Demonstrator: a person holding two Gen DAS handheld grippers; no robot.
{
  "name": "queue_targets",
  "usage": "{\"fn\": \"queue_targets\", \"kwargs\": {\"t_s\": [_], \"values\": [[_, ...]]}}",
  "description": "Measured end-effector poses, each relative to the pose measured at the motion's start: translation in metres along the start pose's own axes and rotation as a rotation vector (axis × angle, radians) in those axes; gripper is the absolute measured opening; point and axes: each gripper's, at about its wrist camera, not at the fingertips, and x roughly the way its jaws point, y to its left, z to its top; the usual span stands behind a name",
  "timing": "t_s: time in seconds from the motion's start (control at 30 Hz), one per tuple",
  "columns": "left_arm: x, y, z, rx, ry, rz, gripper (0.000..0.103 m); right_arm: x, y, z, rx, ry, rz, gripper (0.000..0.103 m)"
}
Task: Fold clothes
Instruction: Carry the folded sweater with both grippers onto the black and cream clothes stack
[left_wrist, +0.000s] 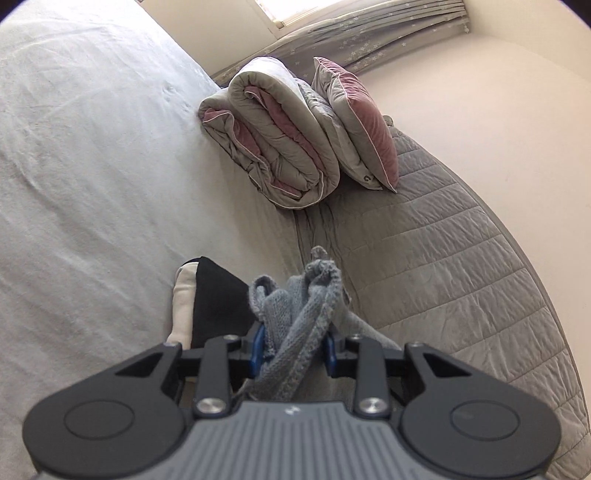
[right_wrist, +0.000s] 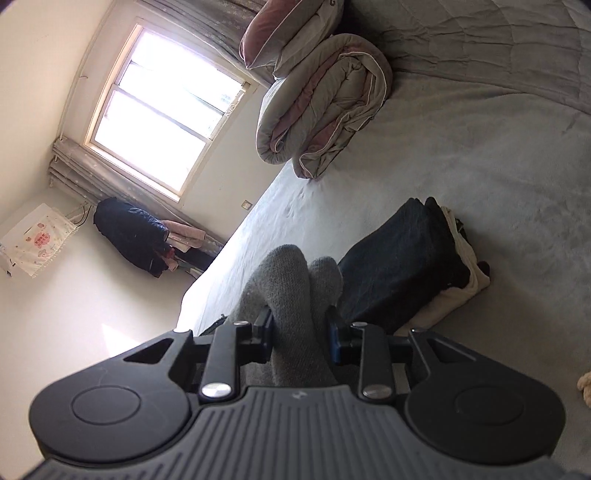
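Observation:
A grey knitted garment (left_wrist: 295, 314) is bunched between the blue pads of my left gripper (left_wrist: 294, 345), which is shut on it and holds it above the bed. In the right wrist view another part of the grey knit (right_wrist: 291, 291) bulges between the fingers of my right gripper (right_wrist: 300, 338), also shut on it. Behind the grippers a pile of folded clothes (right_wrist: 402, 266), black on top of cream, lies on the pale sheet (left_wrist: 92, 184); the same pile (left_wrist: 218, 295) shows just left of my left gripper.
A rolled grey and pink duvet (left_wrist: 273, 140) and a pillow (left_wrist: 362, 129) sit at the head of the bed. A quilted grey cover (left_wrist: 443, 258) lies to the right. A window (right_wrist: 162, 107) and dark hanging clothes (right_wrist: 133, 236) are beyond the bed's edge.

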Motion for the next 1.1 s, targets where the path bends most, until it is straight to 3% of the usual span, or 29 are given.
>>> {"fn": "queue_targets", "kwargs": {"t_s": [0.13, 0.33, 0.53, 0.6, 0.77, 1.0, 1.03, 1.1], "values": [[0.042, -0.007, 0.021, -0.016, -0.013, -0.004, 0.031, 0.019, -0.009, 0.041, -0.015, -0.020, -0.013, 0.032], [0.100, 0.015, 0.030, -0.090, 0.002, 0.032, 0.031, 0.060, -0.041, 0.083, -0.003, 0.001, -0.071, 0.032], [0.141, 0.057, 0.017, -0.085, -0.009, 0.122, 0.035, 0.099, -0.100, 0.079, 0.047, -0.019, -0.137, 0.034], [0.145, 0.068, 0.013, -0.068, -0.030, 0.131, 0.043, 0.104, -0.115, 0.071, 0.058, -0.047, -0.138, 0.048], [0.136, 0.059, 0.020, 0.032, -0.063, 0.162, 0.054, 0.098, -0.124, 0.063, 0.040, -0.108, -0.100, 0.057], [0.110, 0.017, 0.034, 0.223, -0.249, 0.175, 0.053, 0.064, -0.078, 0.070, -0.205, -0.290, -0.174, 0.056], [0.110, 0.012, 0.031, 0.252, -0.246, 0.165, 0.050, 0.063, -0.069, 0.066, -0.261, -0.315, -0.189, 0.054], [0.111, 0.004, 0.024, 0.316, -0.231, 0.149, 0.041, 0.061, -0.054, 0.057, -0.373, -0.342, -0.207, 0.034]]}}
